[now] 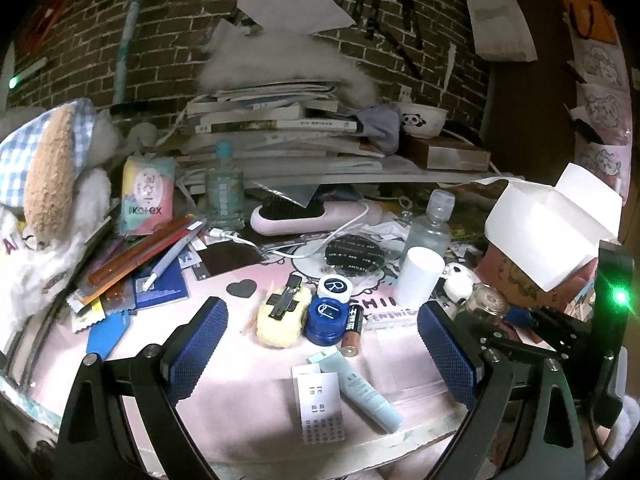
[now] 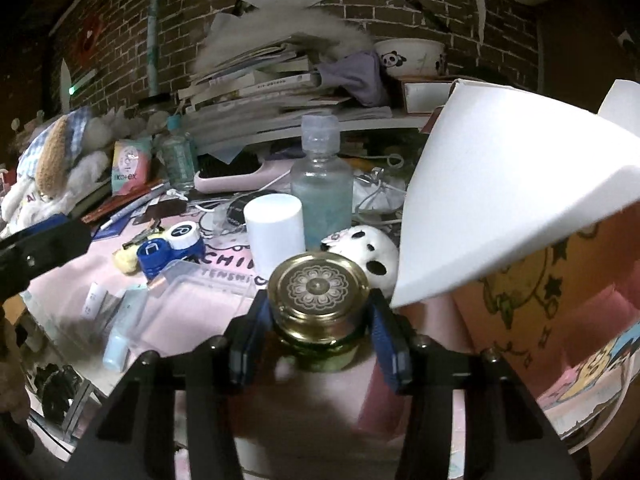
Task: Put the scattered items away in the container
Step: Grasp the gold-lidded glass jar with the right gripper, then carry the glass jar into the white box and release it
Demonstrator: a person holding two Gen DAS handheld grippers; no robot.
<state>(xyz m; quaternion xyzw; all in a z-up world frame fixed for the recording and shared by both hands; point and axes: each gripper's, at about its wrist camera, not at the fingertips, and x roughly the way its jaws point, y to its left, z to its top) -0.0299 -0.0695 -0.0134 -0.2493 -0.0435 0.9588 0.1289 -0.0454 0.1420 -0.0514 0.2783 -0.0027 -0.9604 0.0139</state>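
Note:
My right gripper (image 2: 318, 308) is shut on a small glass jar (image 2: 318, 292) with a gold patterned lid, held just left of the pink cartoon box (image 2: 560, 304) with raised white flaps. In the left wrist view the same jar (image 1: 486, 300) sits between the right gripper's fingers beside the pink box (image 1: 516, 280). My left gripper (image 1: 322, 306) hangs open above the pink mat. Below and between its blue pads lie a fluffy yellow hair clip (image 1: 280, 316), a blue and white lens case (image 1: 330, 308), a battery (image 1: 353, 330), a pale blue tube (image 1: 364, 392) and a paper tag (image 1: 320, 408).
A white cylinder (image 2: 274, 232), a clear bottle (image 2: 322, 188) and a panda toy (image 2: 368, 252) stand just beyond the jar. A clear plastic tray (image 2: 192, 284) lies left of it. Pens, cards, a Kotex pack (image 1: 148, 200), plush toys and stacked books crowd the left and back.

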